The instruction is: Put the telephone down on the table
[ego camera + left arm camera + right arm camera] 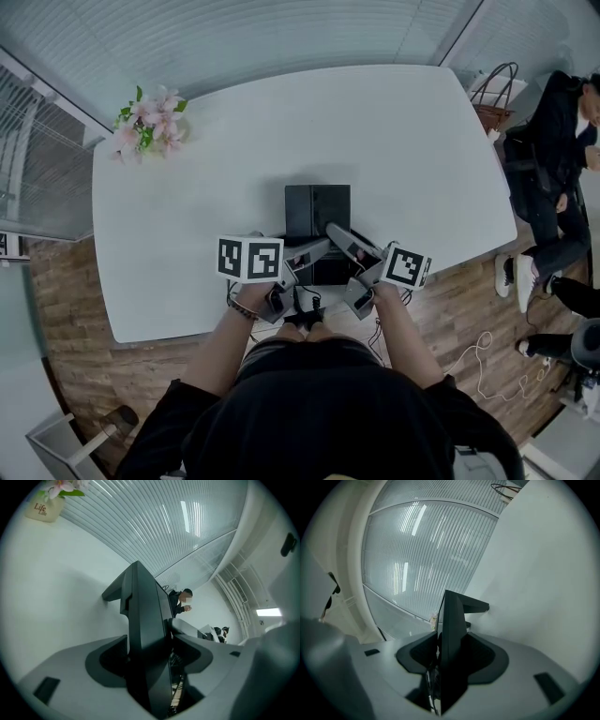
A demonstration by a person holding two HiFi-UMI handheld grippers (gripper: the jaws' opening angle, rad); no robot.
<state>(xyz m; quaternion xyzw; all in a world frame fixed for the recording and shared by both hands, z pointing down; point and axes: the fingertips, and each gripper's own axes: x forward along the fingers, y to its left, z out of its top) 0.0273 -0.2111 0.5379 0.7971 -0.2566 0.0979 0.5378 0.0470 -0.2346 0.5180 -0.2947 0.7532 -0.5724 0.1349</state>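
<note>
Down at the near edge, both hands are in on the telephone (317, 211) from opposite sides. The left tool (317, 249) has its jaws spread wide around the black casing, and in the left gripper view a sliver of daylight shows between the casing and one pad, so there is no squeeze there. The right tool (337, 234) comes in from the other side, and in its own view the pads sit narrow, right up against the telephone's thin edge, clamped on it. The telephone itself lies at the near edge of the white counter (375, 131), its far end meeting the surface, with dark cords hanging below between the hands. Further out the counter runs bare to a bunch of pink flowers (148, 122) at the far left corner. Off to the right, a person in dark clothes (553, 169) sits beside the counter, a brown basket (492, 101) just beyond them.
</note>
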